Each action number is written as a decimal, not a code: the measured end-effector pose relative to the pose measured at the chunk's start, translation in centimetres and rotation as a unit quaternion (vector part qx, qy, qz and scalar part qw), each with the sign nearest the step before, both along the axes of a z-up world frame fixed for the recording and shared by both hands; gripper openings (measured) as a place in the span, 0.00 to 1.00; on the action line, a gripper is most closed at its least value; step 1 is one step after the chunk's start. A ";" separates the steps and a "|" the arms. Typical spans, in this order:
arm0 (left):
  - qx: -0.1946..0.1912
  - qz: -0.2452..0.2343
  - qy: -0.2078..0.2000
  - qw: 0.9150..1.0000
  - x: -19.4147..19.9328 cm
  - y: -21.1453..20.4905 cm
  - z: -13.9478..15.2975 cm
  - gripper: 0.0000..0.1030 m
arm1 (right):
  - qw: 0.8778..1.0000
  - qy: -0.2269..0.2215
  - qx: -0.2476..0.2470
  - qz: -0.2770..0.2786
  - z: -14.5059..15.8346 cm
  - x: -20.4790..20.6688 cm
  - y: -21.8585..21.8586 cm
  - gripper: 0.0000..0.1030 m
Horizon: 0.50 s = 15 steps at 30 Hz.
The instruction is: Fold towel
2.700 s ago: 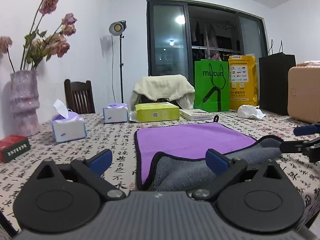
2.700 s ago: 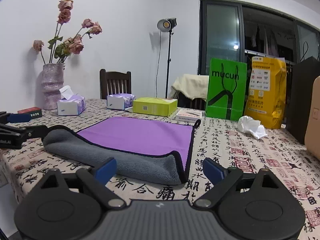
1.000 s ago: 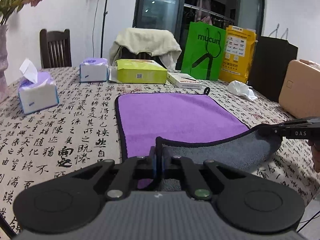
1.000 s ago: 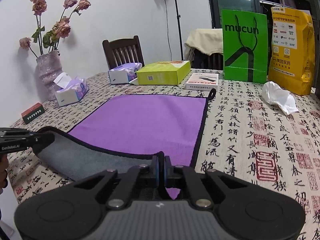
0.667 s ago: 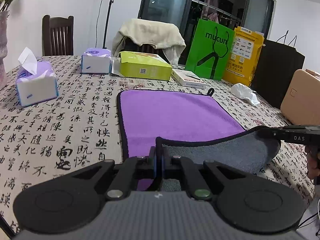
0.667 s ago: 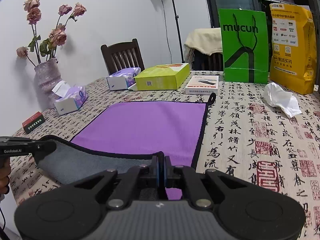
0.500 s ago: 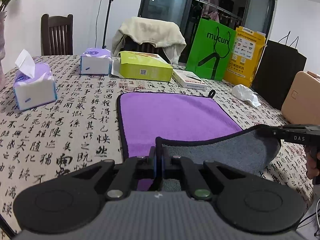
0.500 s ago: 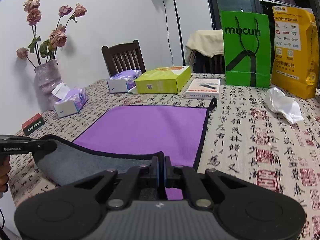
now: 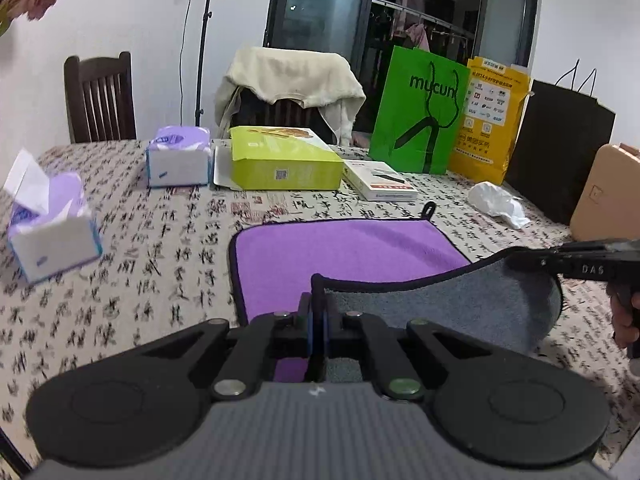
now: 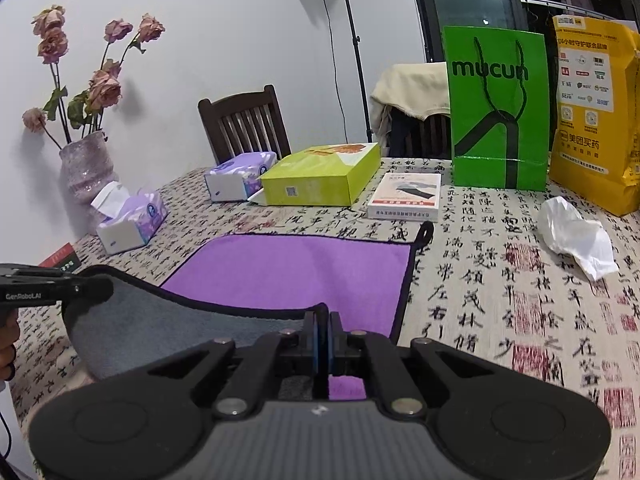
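Note:
A purple towel [image 9: 344, 252] with a grey underside and black hem lies on the patterned table; it also shows in the right wrist view [image 10: 296, 272]. Its near edge is lifted and curled over, grey side [image 9: 448, 312] up. My left gripper [image 9: 318, 312] is shut on the near left corner. My right gripper [image 10: 322, 320] is shut on the near right corner. Each gripper shows at the edge of the other's view, the right one [image 9: 592, 264] and the left one [image 10: 40, 286], holding the raised hem above the table.
Behind the towel stand a lime box [image 9: 280, 160], a white box [image 9: 380, 186], a green bag [image 9: 424, 112], a yellow bag [image 9: 492, 120] and crumpled tissue [image 9: 496, 204]. Tissue packs [image 9: 52, 220] and a vase [image 10: 84, 176] stand left. A tan case [image 9: 608, 192] stands right.
Both grippers closed on the near corners, lifted them and have carried the hem forward over the purple side. In the last half second they moved further toward the far edge.

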<state>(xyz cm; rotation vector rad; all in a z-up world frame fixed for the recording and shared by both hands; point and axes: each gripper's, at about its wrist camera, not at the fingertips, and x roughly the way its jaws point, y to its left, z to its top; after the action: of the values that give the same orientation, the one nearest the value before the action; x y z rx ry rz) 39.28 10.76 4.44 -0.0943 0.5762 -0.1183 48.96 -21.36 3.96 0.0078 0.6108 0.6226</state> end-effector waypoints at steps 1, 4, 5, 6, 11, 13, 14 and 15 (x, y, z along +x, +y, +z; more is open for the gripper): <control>0.004 0.001 -0.001 1.000 0.4 0.1 0.1 0.05 | 1.000 0.001 0.000 0.000 0.1 0.4 0.0 0.04; 0.012 0.004 -0.004 1.000 1.5 0.3 0.1 0.05 | 1.000 0.003 0.005 -0.003 0.2 1.4 0.2 0.04; 0.012 0.005 -0.003 1.000 2.0 0.4 0.2 0.05 | 1.000 0.003 0.005 -0.003 0.2 1.7 0.3 0.04; 0.012 0.005 -0.003 1.000 2.3 0.5 0.1 0.05 | 1.000 0.002 0.007 -0.004 0.3 1.9 0.4 0.04; 0.017 0.008 -0.002 1.000 4.2 0.9 0.3 0.05 | 1.000 -0.001 0.004 -0.004 0.6 3.6 0.8 0.04; 0.019 0.009 -0.001 1.000 5.0 1.1 0.4 0.05 | 1.000 0.000 0.005 -0.005 0.7 4.4 1.0 0.04; 0.021 0.009 -0.001 1.000 5.4 1.2 0.5 0.05 | 1.000 0.000 0.006 -0.006 0.7 4.8 1.0 0.04; 0.022 0.009 -0.002 1.000 5.8 1.2 0.6 0.05 | 1.000 0.001 0.007 -0.006 0.7 5.2 1.1 0.04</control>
<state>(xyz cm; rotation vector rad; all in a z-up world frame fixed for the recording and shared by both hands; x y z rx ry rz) 45.10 12.00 4.99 -0.0555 0.5744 -0.0889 54.19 -20.27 4.63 0.0253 0.6073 0.6149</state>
